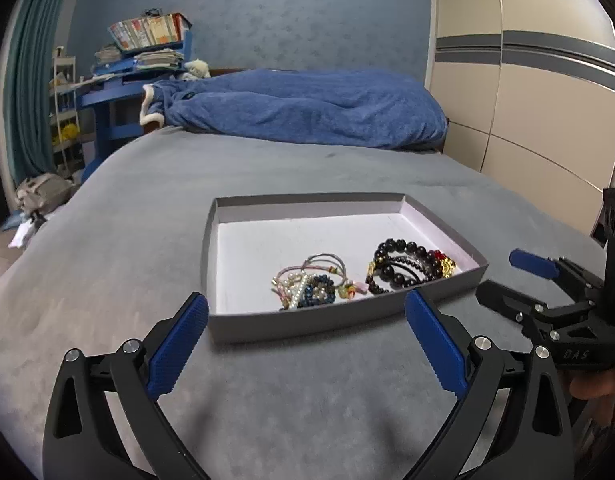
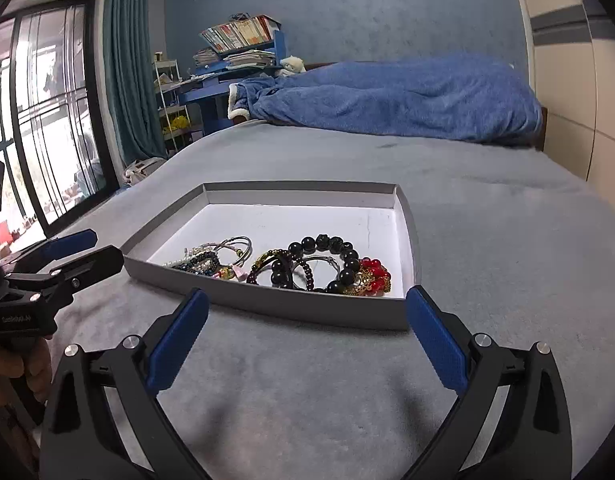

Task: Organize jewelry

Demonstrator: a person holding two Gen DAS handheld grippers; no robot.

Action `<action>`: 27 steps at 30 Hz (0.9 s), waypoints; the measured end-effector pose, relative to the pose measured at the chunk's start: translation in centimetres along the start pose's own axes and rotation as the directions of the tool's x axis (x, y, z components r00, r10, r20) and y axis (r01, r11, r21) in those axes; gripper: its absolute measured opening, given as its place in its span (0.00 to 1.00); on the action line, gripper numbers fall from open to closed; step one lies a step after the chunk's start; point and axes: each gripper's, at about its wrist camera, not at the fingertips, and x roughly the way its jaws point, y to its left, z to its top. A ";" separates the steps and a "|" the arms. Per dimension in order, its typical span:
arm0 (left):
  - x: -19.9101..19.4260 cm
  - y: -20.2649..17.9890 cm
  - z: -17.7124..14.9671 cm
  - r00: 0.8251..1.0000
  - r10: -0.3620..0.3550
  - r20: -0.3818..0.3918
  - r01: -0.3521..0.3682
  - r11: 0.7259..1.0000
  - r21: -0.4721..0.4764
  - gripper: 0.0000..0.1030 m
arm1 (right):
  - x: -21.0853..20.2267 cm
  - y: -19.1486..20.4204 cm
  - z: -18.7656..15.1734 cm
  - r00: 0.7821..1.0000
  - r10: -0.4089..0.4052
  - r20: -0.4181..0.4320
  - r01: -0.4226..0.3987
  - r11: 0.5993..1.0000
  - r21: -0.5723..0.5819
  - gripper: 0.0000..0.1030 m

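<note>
**Jewelry gathered in the box**

Both the left gripper and right gripper hang spread wide and empty before the shallow cardboard box on the bed. Every visible bracelet already lies inside; little seems left.

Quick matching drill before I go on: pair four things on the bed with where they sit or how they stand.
Things:
1. black bead bracelet
2. pearl and pastel bracelets
3. blue blanket
4. left gripper

Places or states:
A. bunched at the far end of the bed
B. right part of the grey box
C. open, nothing between its pads, in front of the box
D. left of the dark beads, inside the box

Pairs: 1-B, 2-D, 3-A, 4-C
</note>
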 end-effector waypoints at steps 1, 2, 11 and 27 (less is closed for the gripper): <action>-0.1 0.0 0.0 1.000 0.001 0.003 -0.001 1.000 0.002 0.95 | -0.2 0.0 0.0 1.000 -0.001 0.009 0.001 1.000 0.000 0.95; -0.3 -0.1 -0.1 1.000 0.004 0.013 -0.004 1.000 0.004 0.95 | -0.2 0.0 0.0 1.000 -0.001 0.013 0.001 1.000 0.002 0.95; -0.9 -0.2 -0.3 0.999 0.021 0.047 -0.021 1.000 0.007 0.95 | -0.3 -0.6 0.0 1.000 0.006 0.021 -0.007 1.000 0.025 0.95; -0.7 -0.2 -0.3 0.999 0.035 0.035 -0.035 0.999 0.007 0.95 | -0.1 -0.4 0.0 1.000 0.006 0.008 -0.007 1.000 0.016 0.95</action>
